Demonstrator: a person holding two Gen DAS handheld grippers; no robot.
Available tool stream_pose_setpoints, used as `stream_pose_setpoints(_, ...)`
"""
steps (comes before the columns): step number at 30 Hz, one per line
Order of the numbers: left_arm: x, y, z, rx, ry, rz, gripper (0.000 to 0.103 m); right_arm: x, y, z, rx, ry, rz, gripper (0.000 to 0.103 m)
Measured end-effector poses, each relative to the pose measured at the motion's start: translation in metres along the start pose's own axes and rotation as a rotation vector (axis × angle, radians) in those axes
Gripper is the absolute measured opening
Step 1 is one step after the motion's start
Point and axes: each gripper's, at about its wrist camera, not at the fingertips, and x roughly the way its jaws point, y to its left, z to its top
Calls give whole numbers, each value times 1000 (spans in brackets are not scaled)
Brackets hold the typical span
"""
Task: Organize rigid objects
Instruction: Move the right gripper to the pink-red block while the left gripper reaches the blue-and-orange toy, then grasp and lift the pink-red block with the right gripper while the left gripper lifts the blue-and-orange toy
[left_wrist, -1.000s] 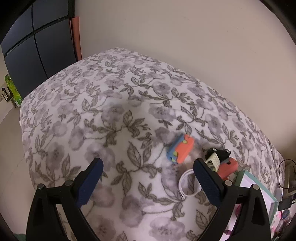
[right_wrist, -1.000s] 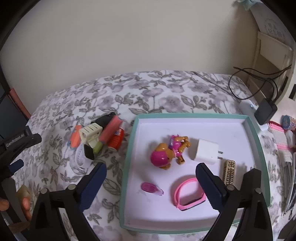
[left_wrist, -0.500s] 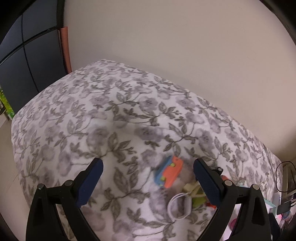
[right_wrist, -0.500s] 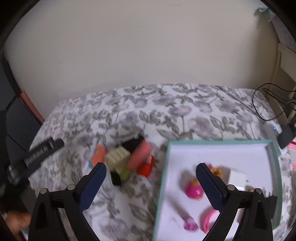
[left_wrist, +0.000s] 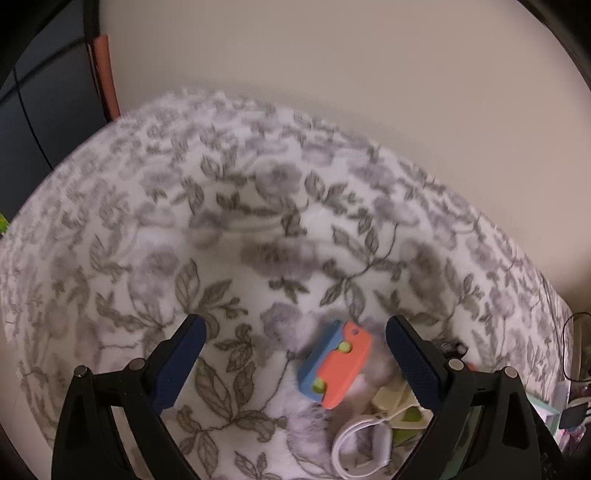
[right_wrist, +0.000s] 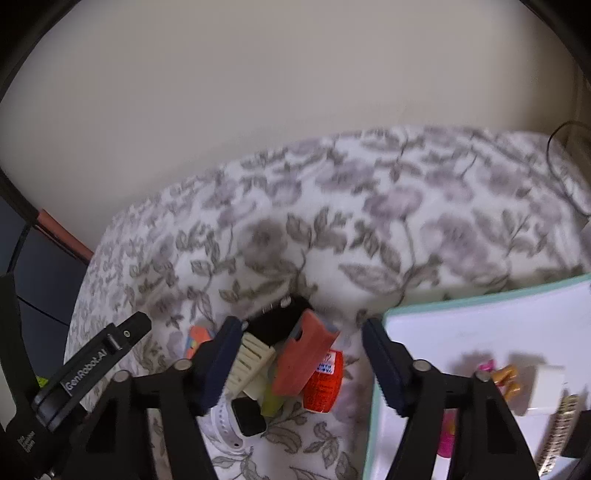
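Note:
A pile of small objects lies on the floral blanket. In the right wrist view my open, empty right gripper (right_wrist: 299, 332) frames it: a salmon case (right_wrist: 303, 358), a cream comb-like piece (right_wrist: 251, 362), a black block (right_wrist: 280, 317), an orange-red bottle (right_wrist: 325, 380) and a white smartwatch (right_wrist: 240, 417). In the left wrist view my open, empty left gripper (left_wrist: 295, 332) hangs above an orange-and-blue toy (left_wrist: 336, 363), with the white watch strap (left_wrist: 362, 443) below it. The teal-rimmed white tray (right_wrist: 376, 406) on the right holds a white charger (right_wrist: 546, 387) and a pink toy (right_wrist: 447, 435).
A beige wall runs behind the bed. A dark cabinet (left_wrist: 33, 122) stands at the far left. Black cables (right_wrist: 565, 173) lie at the bed's right edge. The left gripper's body (right_wrist: 85, 369) shows at the left of the right wrist view.
My right gripper has swung left from over the tray to over the pile. My left gripper has moved closer to the orange-and-blue toy. Both jaws stayed open.

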Motion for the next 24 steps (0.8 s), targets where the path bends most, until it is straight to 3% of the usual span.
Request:
stream_pose_setpoints(5, 18, 7, -5, -26, 53, -15, 98, 26, -6, -11, 21, 51, -22, 56)
stream_pose_setpoints(10, 31, -1, -10, 13, 85, -38, 98, 36, -10, -14, 38, 64, 5, 48)
stream_pose_setpoints(12, 35, -4, -12, 32, 95, -38, 97, 38, -8, -14, 32, 62, 5, 40)
stream_pose_setpoints(15, 40, -9, -14, 59, 109, -46, 87, 37, -6, -14, 26, 51, 15, 32)
stream_pose_setpoints(20, 44, -15, -17, 90, 123, -56, 81, 36, 2, -14, 0, 45, 51, 32)
stream_pose_setpoints(22, 47, -18, -19, 105, 133, -57, 74, 38, 8, -15, -21, 51, 52, 32)
stream_pose_setpoints(24, 49, -19, -20, 106, 142, -74, 72, 41, 13, -18, -39, 59, 48, 28)
